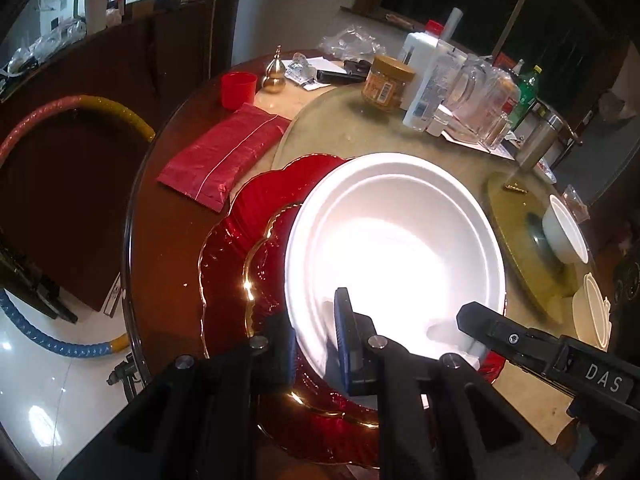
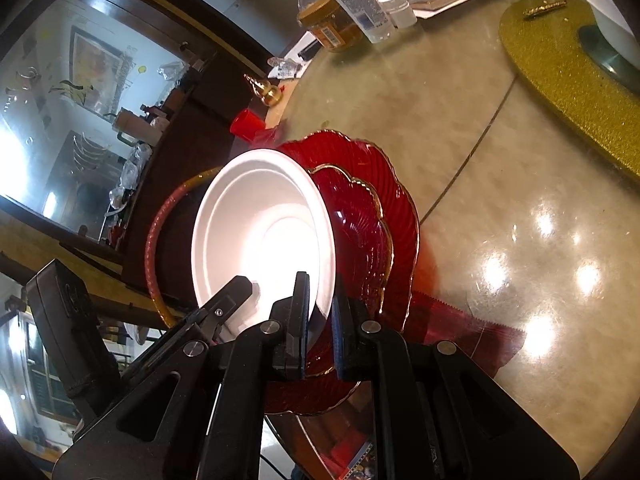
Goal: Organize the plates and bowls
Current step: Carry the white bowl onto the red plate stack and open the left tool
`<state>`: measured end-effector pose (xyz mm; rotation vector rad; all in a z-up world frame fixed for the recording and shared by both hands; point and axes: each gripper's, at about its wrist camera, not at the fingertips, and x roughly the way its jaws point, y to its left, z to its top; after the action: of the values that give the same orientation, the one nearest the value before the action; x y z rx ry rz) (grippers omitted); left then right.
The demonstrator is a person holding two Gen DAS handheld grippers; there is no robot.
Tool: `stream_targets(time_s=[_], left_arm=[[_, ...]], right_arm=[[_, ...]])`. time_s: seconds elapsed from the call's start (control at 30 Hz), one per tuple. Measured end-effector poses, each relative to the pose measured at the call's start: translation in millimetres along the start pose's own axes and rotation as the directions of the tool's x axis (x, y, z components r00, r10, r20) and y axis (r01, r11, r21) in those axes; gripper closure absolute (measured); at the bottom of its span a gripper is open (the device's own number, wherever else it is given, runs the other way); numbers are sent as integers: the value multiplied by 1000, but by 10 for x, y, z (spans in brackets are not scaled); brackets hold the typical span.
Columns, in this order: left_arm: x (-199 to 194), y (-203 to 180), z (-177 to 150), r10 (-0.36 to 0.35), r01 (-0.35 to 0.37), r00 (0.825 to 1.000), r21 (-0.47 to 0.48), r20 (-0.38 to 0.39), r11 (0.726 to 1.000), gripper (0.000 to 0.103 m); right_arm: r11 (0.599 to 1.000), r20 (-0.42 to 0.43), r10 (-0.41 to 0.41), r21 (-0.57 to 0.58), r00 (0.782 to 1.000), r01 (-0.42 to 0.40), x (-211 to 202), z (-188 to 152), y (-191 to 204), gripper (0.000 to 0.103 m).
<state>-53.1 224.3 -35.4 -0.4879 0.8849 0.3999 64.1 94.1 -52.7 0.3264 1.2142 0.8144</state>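
White bowl [image 1: 396, 248]: sits atop two stacked red scalloped plates [image 1: 236, 256] at table edge [image 1: 160, 240]. Left gripper [image 1: 316, 340]: clenched on near-left bowl rim. Right gripper [image 2: 320, 312]: clenched on bowl's opposite rim. Further right: gold mat [image 1: 516, 216] bearing smaller white bowl [image 1: 566, 228]; behind, jar [image 1: 387, 82], bottles.

A round table [image 1: 152, 240] with a dark wood rim carried a glass turntable [image 1: 340, 120]. Ahead of the left fingers, a big red plate [image 1: 228, 240] lay at its near edge, with a red packet [image 1: 224, 152] and red cup [image 1: 238, 89] beyond on the left. Farther right sat a gold mat [image 1: 516, 216], jar [image 1: 388, 82] and bottles [image 1: 424, 80].
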Motion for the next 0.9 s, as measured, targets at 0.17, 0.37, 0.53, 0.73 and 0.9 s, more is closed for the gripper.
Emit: stream_targets(time_s=[0.17, 0.37, 0.53, 0.73, 0.9], left_arm=[[25, 15, -8, 9, -9, 1000, -9, -13, 1000, 88], [24, 52, -7, 17, -17, 1000, -30, -15, 999, 78], [-42, 80, 12, 11, -10, 1000, -45, 11, 999, 65], [-98, 98, 19, 23, -21, 999, -58, 36, 998, 59], [-207, 101, 31, 33, -27, 995, -67, 91, 997, 39]], right_arm=[[1000, -22, -6, 2, 1000, 6, 49, 1, -4, 93], [1000, -37, -20, 0, 999, 20, 83, 6, 10, 93], [999, -20, -49, -17, 999, 49, 30, -6, 52, 92], [996, -6, -75, -41, 997, 75, -12, 16, 91, 92], [991, -9, -119, -55, 993, 118, -15, 7, 87, 81]])
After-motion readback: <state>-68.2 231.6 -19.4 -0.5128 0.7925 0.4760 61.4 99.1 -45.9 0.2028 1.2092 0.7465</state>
